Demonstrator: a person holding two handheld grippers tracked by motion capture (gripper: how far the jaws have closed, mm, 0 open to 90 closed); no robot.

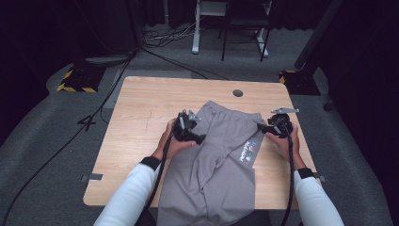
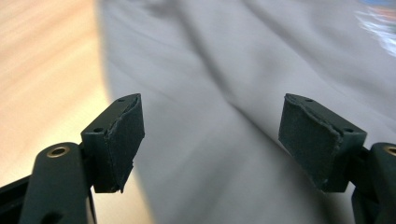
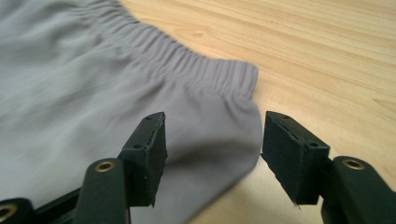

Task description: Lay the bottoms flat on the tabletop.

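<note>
On the pale woodgrain table [image 1: 136,113], soft grey elastic-waisted shorts [image 1: 221,141] lie seemingly flat, both grippers' jaws wide, empty.

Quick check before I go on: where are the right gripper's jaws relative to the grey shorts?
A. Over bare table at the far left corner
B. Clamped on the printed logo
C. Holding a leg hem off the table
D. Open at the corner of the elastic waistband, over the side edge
D: in the right gripper view the right gripper stands open, nothing pinched, with the side edge of the grey shorts just below the gathered waistband between its jaws.
</note>
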